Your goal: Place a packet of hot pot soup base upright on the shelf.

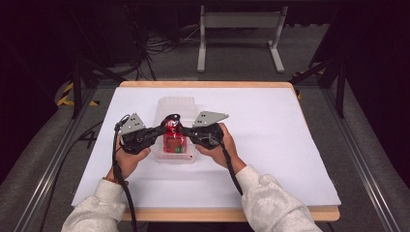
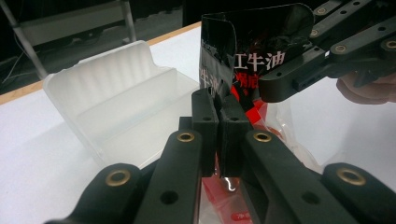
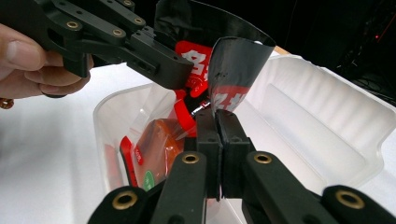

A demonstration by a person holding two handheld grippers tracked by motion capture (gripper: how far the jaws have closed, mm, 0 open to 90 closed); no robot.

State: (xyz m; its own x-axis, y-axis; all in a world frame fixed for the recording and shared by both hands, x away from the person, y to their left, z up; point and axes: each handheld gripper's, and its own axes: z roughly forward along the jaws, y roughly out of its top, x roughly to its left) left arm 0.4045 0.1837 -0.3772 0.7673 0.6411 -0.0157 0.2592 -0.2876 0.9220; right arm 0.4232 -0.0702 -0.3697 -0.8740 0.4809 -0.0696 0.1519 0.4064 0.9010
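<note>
The left tongs are held in the person's left hand at the left side of the clear plastic box. Their 2 jaws are pressed together on the left edge of the sauce packet; in the left gripper view the closed jaws pinch the black upper film of the packet, with red film showing below them.

The packet is red and black with white printed characters. It sits at the middle of the bench, upright in the near part of the box, between the 2 tongs. Its top flap is curled over, as the right gripper view shows.

The box is translucent, with its hinged lid open and leaning away from the person. It rests on the white sheet that covers the bench.

The right tongs are held in the right hand at the right side of the box. Their jaws are closed on the right edge of the packet. In the right gripper view the left tongs grip the packet from the opposite side.
</note>
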